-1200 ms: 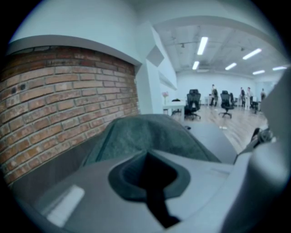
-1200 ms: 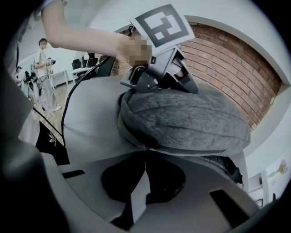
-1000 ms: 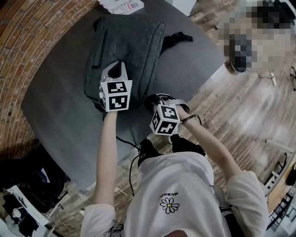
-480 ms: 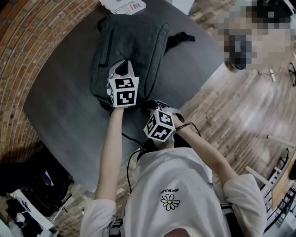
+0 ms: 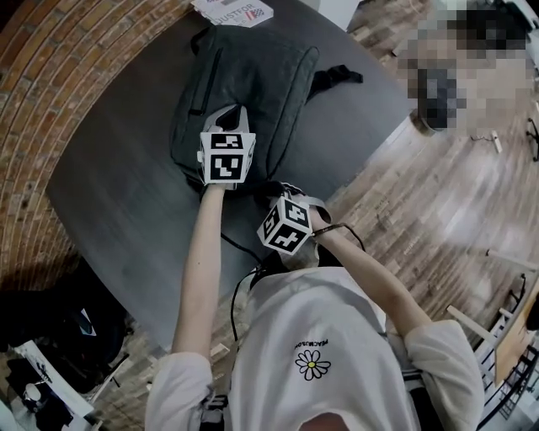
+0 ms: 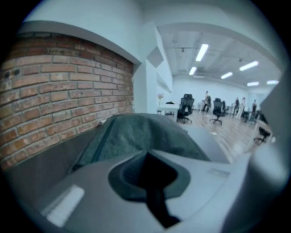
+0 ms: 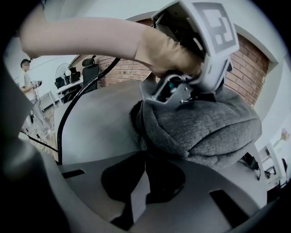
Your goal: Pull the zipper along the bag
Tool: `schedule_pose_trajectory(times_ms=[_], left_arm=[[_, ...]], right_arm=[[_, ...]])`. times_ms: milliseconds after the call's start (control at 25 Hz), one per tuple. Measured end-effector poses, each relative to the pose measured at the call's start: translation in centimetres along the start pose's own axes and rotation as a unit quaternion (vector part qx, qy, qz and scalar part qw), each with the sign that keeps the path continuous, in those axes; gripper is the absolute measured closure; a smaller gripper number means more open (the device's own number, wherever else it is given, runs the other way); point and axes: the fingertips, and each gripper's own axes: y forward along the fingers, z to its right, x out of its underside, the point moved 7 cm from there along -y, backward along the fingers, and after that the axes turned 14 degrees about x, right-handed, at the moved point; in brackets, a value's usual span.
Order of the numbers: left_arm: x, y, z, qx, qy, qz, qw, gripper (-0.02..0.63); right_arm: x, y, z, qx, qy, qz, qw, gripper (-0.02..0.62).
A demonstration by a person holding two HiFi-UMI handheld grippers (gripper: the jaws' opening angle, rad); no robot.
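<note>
The grey fabric bag (image 5: 253, 84) lies flat on the dark desk (image 5: 118, 194), its long side running away from the person and a black strap (image 5: 338, 77) trailing off its far right corner. A dark zip line runs along its left face. The right tongs (image 7: 143, 157) are down at the near corner of the bag, jaws closed together right where the seam comes to an end; a small bit of metal shows just at their tips, but I can't make out whether they actually pinch it. The left tongs (image 6: 148, 157) rest on top of the bag's near end, jaws also closed, the bag's rounded grey bulk rising just beyond them; nothing can be seen caught between them. Each of the tongs carries a cube with square markers, and a black cable (image 7: 68, 123) loops from the left one across the desk. A printed leaflet (image 5: 234, 12) lies on the desk's far edge beyond the bag. A brick wall (image 5: 50, 76) runs along the left side and a wooden floor (image 5: 438, 202) stretches off to the right
</note>
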Motion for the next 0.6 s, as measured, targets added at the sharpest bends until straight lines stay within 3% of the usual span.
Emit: schedule_pose_trajectory(times_ms=[80,120,200,280,360,480,600], left_arm=[[-0.3,-1.6,-1.6,0.039,-0.039,0.005,0.9985,0.598],[-0.7,-3.1,-2.6,0.034,-0.041,0.008,0.9986,0.598],[-1.1,-6.8,-4.8,-0.01,-0.002,0.009,0.9999,0.598],[-0.2,-9.3,-6.6,-0.03,0.025,-0.018,0.9991,0.593],[1.9,-10.4,-7.8,-0.014,0.009,-0.049,0.9987,0.495],[4.1,-11.1,-8.9,0.005,-0.041,-0.041,0.9983,0.437],[4.6,-12.1,-9.4,0.022,-0.042,-0.047,0.9978,0.386]], right_arm=[[0.0,0.1,-0.1,-0.003,0.005,-0.001,1.0,0.589],[0.0,0.1,-0.2,-0.003,0.009,-0.001,1.0,0.589],[-0.1,0.0,-0.1,-0.001,0.013,0.001,1.0,0.589],[0.0,-0.1,0.2,-0.001,0.012,0.002,1.0,0.589],[0.2,-0.2,0.4,-0.001,0.009,0.0,1.0,0.589],[0.6,-0.1,0.5,0.001,0.002,-0.005,1.0,0.589],[0.4,0.0,0.7,0.001,0.005,-0.006,1.0,0.589]])
